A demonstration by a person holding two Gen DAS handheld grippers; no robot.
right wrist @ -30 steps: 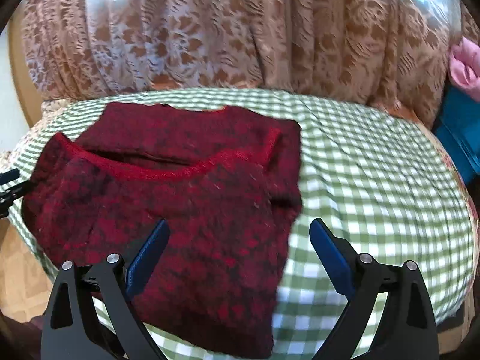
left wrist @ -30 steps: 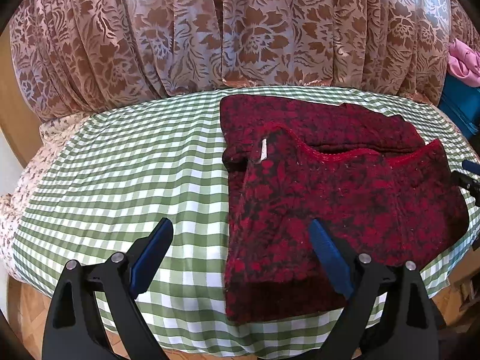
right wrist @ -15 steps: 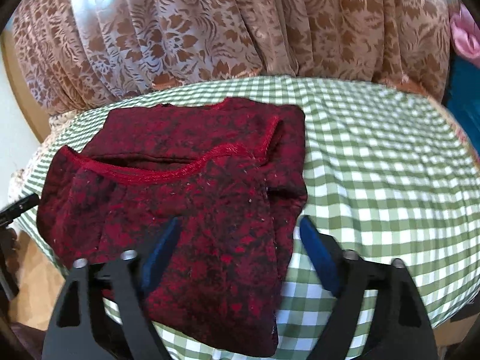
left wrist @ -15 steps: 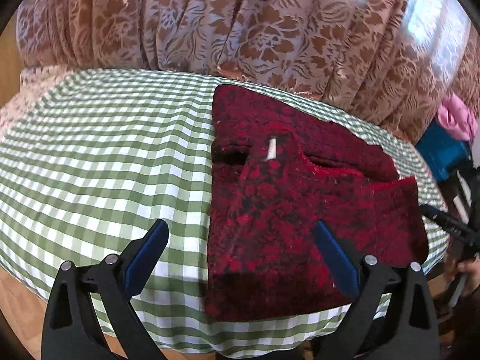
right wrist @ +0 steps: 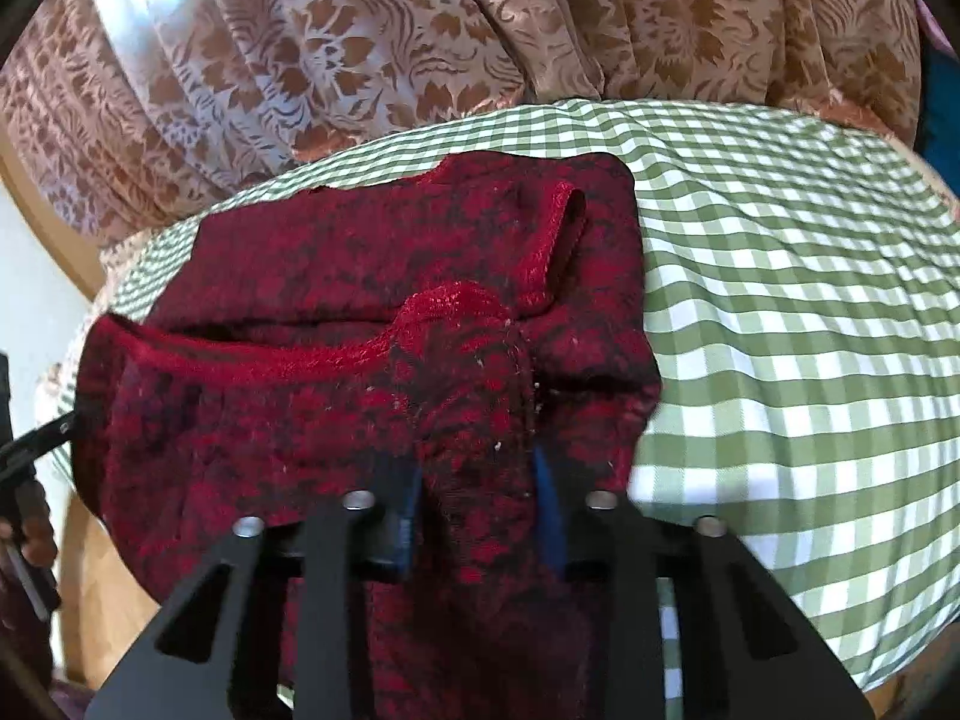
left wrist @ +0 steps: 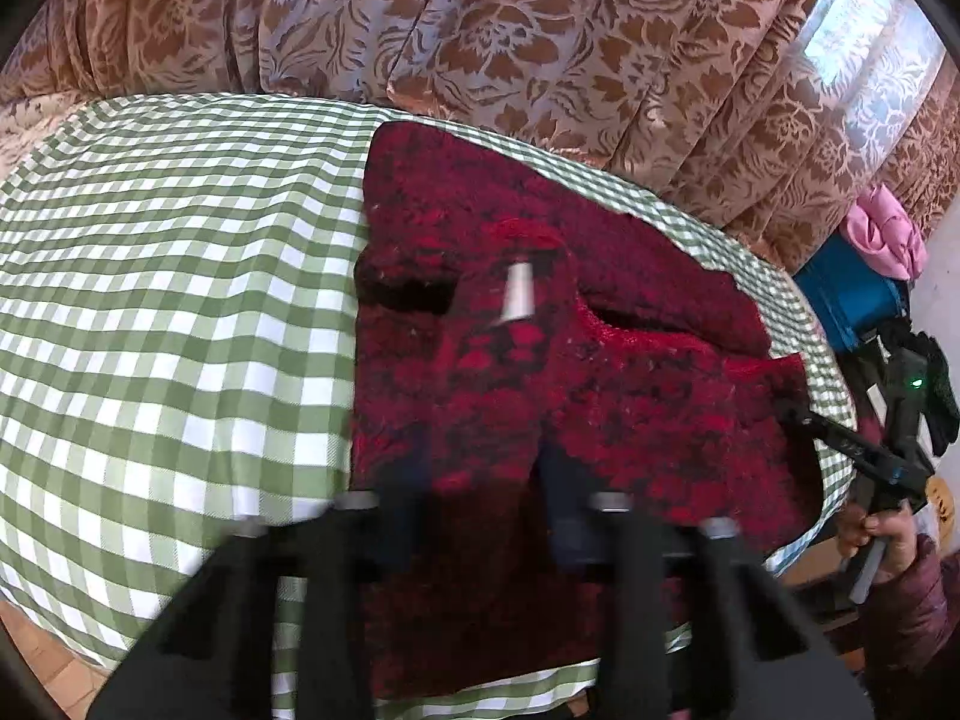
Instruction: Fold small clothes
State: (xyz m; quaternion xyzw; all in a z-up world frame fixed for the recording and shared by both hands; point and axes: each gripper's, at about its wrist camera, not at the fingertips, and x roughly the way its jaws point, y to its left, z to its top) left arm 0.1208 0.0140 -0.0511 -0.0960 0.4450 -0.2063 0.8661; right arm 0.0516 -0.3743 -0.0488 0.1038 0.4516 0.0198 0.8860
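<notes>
Both pairs of tongs have just been closing — the left gripper (left wrist: 480, 474) and the right gripper (right wrist: 477, 480) each pinch a bunched ridge of the red sweater (right wrist: 372, 360) at its near edge. The sweater lies partly folded on the green checked tablecloth (left wrist: 180, 312), its far edge near the patterned curtain (left wrist: 540, 42).

One red sweater (left wrist: 588, 396), two claws, one checked tablecloth (left wrist: 180, 300)

We can read no writing anywhere; the small white tag (left wrist: 517, 293) sewn on the red sweater (left wrist: 600, 396) is blurred and shows us nothing legible.
</notes>
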